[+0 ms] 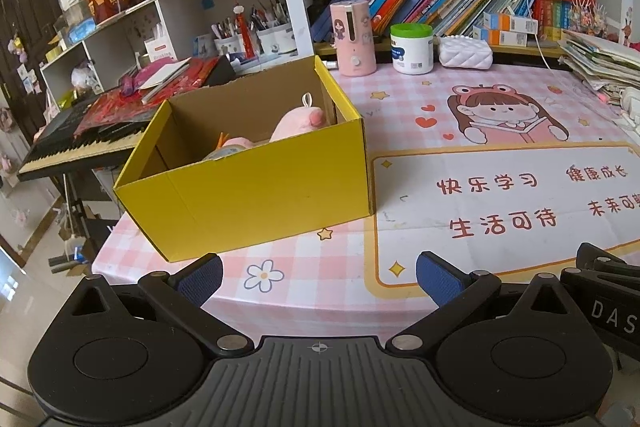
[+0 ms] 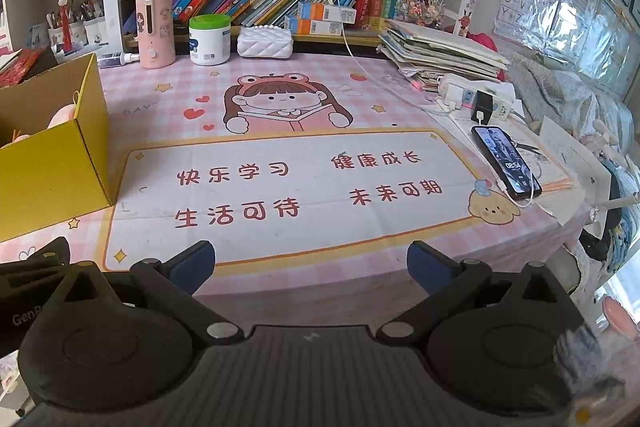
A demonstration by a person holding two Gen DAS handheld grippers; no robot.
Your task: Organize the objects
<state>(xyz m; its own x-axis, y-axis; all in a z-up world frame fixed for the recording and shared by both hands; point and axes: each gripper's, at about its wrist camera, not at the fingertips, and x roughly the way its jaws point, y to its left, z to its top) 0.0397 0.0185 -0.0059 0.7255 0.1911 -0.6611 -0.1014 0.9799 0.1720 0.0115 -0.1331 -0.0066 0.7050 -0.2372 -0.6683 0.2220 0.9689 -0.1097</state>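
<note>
A yellow cardboard box [image 1: 256,187] stands open at the desk's left edge; it also shows in the right wrist view [image 2: 48,167]. A pink plush toy [image 1: 298,125] lies inside it, with another soft item [image 1: 228,149] partly hidden beside it. My left gripper [image 1: 318,277] is open and empty, in front of the box above the desk's near edge. My right gripper [image 2: 310,267] is open and empty, over the near edge of the pink desk mat [image 2: 280,183]. Part of the right gripper [image 1: 608,291] shows at the right in the left wrist view.
At the back stand a pink dispenser [image 2: 154,31], a green-lidded white jar [image 2: 210,41] and a white quilted case [image 2: 264,43]. A phone on a cable [image 2: 506,161], a power strip [image 2: 476,97] and a paper stack [image 2: 440,55] lie at the right. A keyboard piano [image 1: 80,143] stands left of the desk.
</note>
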